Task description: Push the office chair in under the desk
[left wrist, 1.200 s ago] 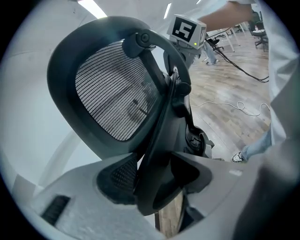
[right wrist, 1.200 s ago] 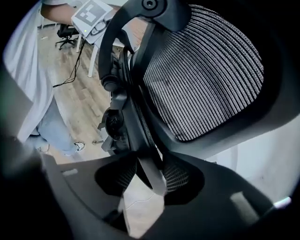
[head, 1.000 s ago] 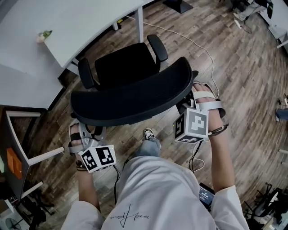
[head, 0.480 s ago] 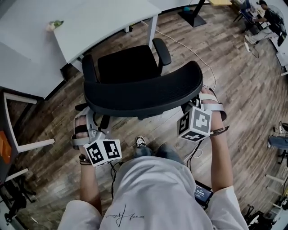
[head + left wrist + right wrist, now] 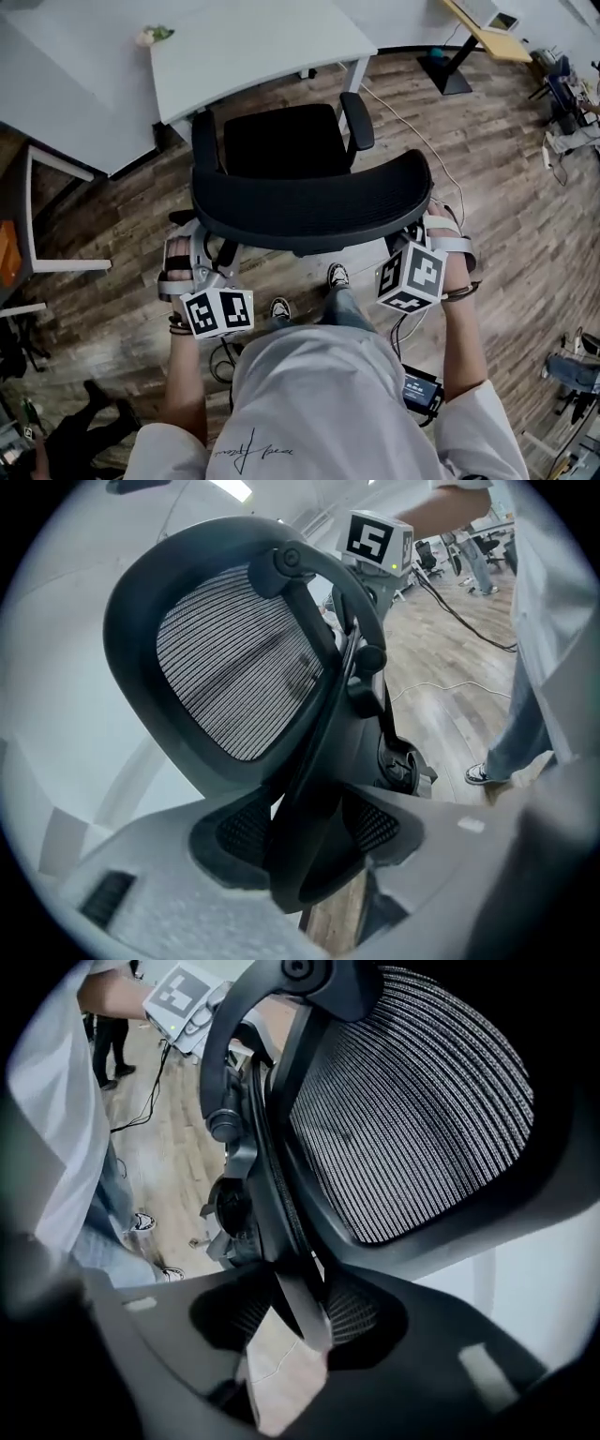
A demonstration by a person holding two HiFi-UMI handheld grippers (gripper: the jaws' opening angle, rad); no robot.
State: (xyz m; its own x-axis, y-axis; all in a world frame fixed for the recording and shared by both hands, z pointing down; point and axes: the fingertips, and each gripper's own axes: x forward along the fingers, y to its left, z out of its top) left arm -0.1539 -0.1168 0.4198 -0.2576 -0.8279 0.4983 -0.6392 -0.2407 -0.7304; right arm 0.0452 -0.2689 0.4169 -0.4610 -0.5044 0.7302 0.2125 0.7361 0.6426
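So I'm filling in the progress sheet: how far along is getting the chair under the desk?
Done: both grips are on. The left gripper and right gripper each hold the office chair by its backrest rim, between their fingers. In hand: the chair faces the desk, close to its edge but not under it. Left: rolling it in underneath.

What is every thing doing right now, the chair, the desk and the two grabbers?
office chair: upright, facing the desk, not yet under it.
desk: standing just ahead of the chair.
left gripper: jaws closed on the backrest frame.
right gripper: jaws closed on the backrest frame.
cable: lying loose on the floor.
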